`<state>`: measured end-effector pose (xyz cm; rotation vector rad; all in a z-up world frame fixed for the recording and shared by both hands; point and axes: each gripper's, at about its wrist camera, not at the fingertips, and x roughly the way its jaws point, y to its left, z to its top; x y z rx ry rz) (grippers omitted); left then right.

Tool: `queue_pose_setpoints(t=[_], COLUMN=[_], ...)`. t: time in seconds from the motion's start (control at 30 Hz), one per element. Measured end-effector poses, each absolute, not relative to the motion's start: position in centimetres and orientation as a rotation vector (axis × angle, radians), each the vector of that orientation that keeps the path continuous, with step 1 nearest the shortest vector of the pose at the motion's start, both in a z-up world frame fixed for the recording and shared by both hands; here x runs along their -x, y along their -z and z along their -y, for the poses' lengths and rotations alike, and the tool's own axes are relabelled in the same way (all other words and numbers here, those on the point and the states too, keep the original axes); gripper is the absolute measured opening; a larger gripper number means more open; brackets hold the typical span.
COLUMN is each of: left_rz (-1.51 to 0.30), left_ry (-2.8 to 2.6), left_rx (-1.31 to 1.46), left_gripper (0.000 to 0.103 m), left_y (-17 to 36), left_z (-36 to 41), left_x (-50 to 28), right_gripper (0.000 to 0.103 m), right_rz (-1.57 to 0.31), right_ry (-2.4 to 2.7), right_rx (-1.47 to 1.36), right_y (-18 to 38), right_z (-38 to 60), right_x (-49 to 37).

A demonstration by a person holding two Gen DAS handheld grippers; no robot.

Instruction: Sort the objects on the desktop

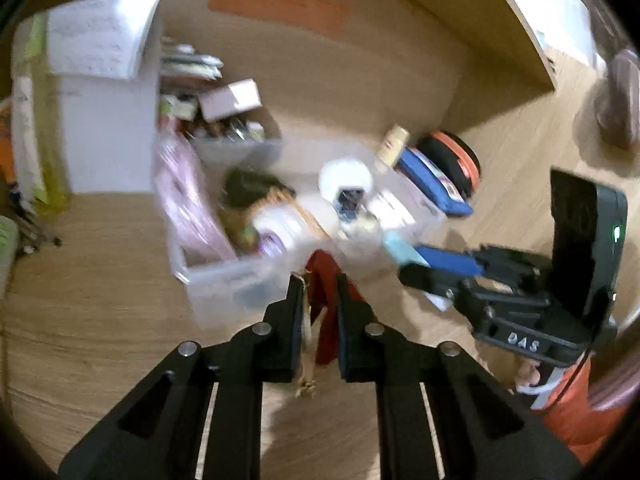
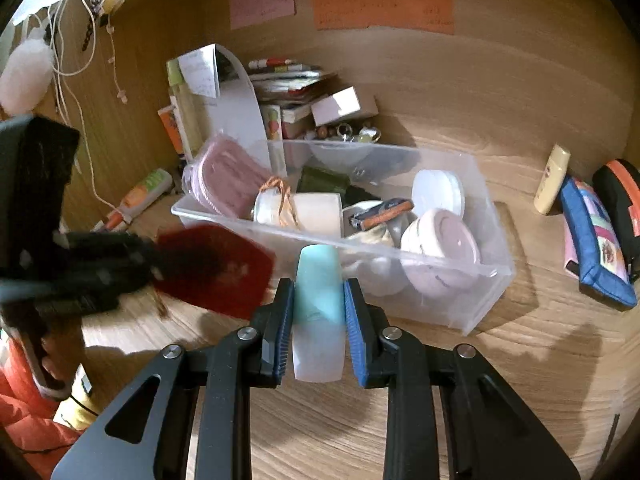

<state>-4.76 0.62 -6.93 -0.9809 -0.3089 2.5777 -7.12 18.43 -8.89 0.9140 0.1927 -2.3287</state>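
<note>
A clear plastic bin [image 2: 460, 304] stands on the wooden desk, holding round white jars [image 2: 440, 240], a roll, a pink pouch and small items; it also shows in the left wrist view [image 1: 224, 284]. My left gripper [image 1: 318, 280] is shut on a flat dark red charm [image 1: 326, 312] with a tassel, just in front of the bin; the charm shows in the right wrist view [image 2: 216, 268]. My right gripper [image 2: 319, 286] is shut on a pale blue-green tube [image 2: 318, 312], close to the bin's near wall.
A cream bottle [image 2: 554, 180], a blue pencil case [image 2: 596, 244] and a black-orange case [image 2: 624, 200] lie right of the bin. Books, boxes and a white folder [image 2: 236, 108] stand behind it. A glue tube [image 2: 140, 196] and cords are at the left.
</note>
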Motion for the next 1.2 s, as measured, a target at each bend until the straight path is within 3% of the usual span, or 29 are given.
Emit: queue_pose_setpoints(t=[0.1, 0.2, 0.33, 0.8, 0.9, 1.03, 1.2], left_rz=[0.371, 0.316, 0.234, 0.051, 0.046, 0.023, -0.004], left_ry=[-2.545, -2.611, -2.639, -2.801, -2.836, -2.91, -2.966], left_rx=[0.945, 0.802, 0.701, 0.807, 0.834, 0.859, 0.876], left_gripper=[0.006, 0.0, 0.0, 0.004, 0.017, 0.046, 0.07], left_y=[5.7, 3.2, 0.9, 2.9, 3.3, 3.9, 4.3], left_z=[-0.1, -0.3, -0.7, -1.1, -0.8, -0.3, -0.1], left_x=[5.3, 4.3, 3.9, 5.5, 6.4, 7.2, 7.9], right_gripper=[0.023, 0.023, 0.023, 0.023, 0.023, 0.023, 0.023], right_rz=[-0.169, -0.131, -0.11, -0.155, -0.173, -0.176, -0.187], right_ry=[2.329, 2.331, 2.331, 2.381, 2.399, 2.411, 2.425], right_rx=[-0.908, -0.894, -0.885, -0.86, -0.872, -0.902, -0.921], right_y=[8.5, 8.0, 7.7, 6.8, 7.1, 7.8, 8.6], right_z=[-18.5, -18.7, -18.6, -17.1, -16.5, -15.7, -14.7], right_x=[7.4, 7.7, 7.6, 9.5, 10.8, 12.7, 14.0])
